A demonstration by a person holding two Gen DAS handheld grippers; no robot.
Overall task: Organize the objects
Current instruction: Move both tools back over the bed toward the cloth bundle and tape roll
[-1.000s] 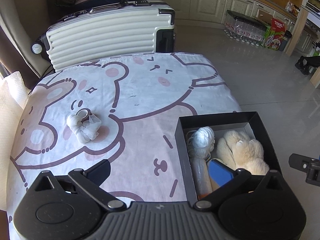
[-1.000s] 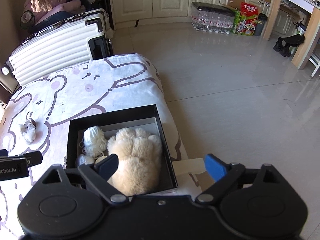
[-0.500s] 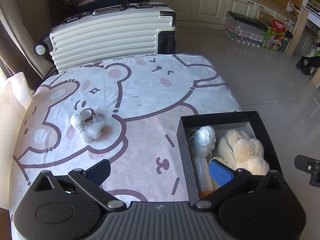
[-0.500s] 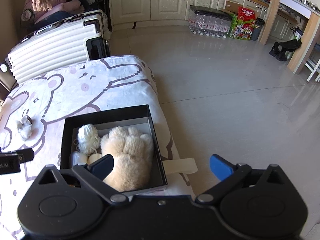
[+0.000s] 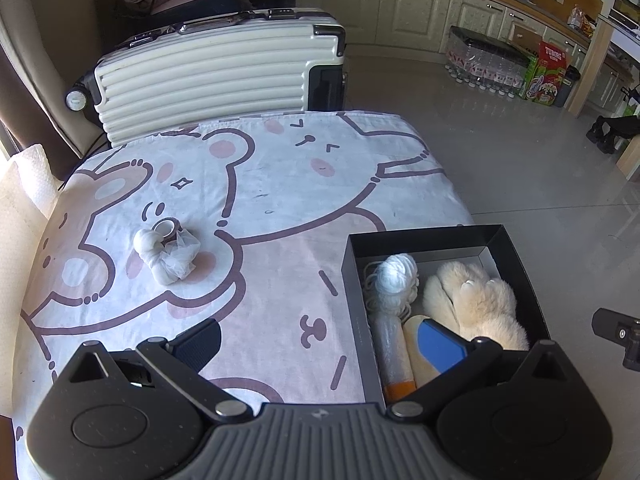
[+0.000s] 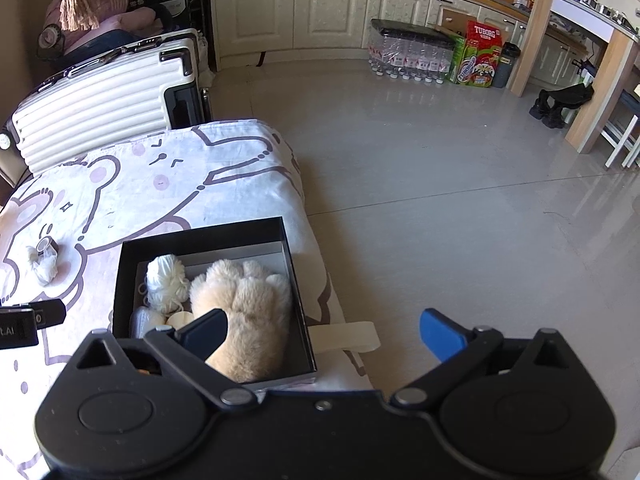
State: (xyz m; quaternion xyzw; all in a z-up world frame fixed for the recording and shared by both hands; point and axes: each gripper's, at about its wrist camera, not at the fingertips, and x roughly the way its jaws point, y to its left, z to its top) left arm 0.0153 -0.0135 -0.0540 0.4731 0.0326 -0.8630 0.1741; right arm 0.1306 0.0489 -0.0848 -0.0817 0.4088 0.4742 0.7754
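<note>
1. White bundle (image 5: 167,255): knotted cloth with netting, beside a small tape roll (image 5: 168,229), lying loose on the bear-print sheet (image 5: 280,184), well apart from the box
2. Black box (image 5: 354,280): holds a yarn ball (image 5: 394,276), a plush paw (image 5: 476,300) and a bottle, possibly orange-capped
3. Left gripper (image 5: 320,338): spread wide, empty, above the sheet
4. Right gripper (image 6: 324,332): spread wide, empty, at the box's near edge
5. Step: bundle likely next; left gripper must reach forward
6. Writing: "TUBORG" on the carton (image 6: 478,54)
</note>
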